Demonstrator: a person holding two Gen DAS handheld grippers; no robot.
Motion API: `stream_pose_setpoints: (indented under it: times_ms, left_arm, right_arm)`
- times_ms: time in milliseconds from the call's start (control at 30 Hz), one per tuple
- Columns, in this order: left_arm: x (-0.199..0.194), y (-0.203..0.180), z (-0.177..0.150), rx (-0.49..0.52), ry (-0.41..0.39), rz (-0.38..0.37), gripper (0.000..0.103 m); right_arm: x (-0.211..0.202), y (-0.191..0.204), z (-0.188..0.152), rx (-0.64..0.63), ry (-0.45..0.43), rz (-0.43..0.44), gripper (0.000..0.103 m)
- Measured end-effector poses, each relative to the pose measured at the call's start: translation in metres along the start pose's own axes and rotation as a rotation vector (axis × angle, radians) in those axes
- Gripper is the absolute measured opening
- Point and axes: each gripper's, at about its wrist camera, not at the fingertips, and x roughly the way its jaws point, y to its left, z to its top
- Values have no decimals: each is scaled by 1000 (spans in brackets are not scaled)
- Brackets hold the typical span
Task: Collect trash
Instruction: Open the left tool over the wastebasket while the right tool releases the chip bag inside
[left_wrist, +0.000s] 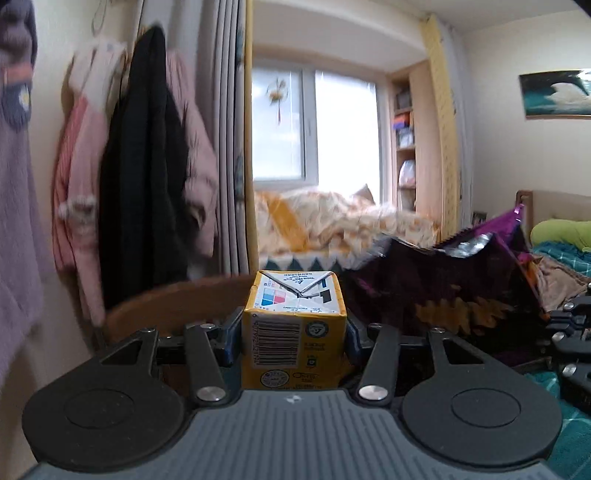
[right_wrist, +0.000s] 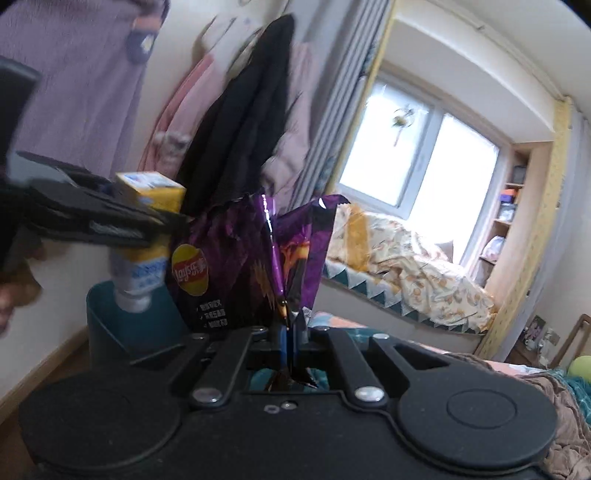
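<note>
Trash in both hands here: the left gripper (left_wrist: 294, 334) is clamped on a small yellow juice carton (left_wrist: 294, 325), held up in the air, and the right gripper (right_wrist: 290, 338) is pinched tight on the edge of a crumpled purple chip bag (right_wrist: 255, 266) right beside it. Both sit just over a teal bin (right_wrist: 136, 328) by the wall. Coats (left_wrist: 144, 166) hang behind, plus a messy bed (right_wrist: 406, 266) under the window (left_wrist: 314, 129).
</note>
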Motion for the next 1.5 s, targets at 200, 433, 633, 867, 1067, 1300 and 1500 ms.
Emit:
stream_pose_setpoints:
  times_ms: [200,433,633,867,1067,1300,1500]
  left_arm:
    - [26,-4,-17,15,84,20,51]
    - [40,-2,-24,6,177,21,51]
    - [55,-5,-31,37,259,44,52]
    - [67,-7,-44,42,339,54,51]
    - [61,-3,-45,14,327,41,68]
    - [52,3,-42,-13,299,33,79]
    - [35,5,-36,-7,280,20,80]
  right_arm:
    - [40,34,-2,-25,99,41,3]
    - [66,48,-15,15,190,79,3]
    - [74,48,-16,36,215,120,8]
    - [73,49,-14,38,219,147,19]
    - [70,46,-15,33,222,126,43]
    - [59,31,-16,78,191,122,64]
    - [36,23,-15,122,150,151,77]
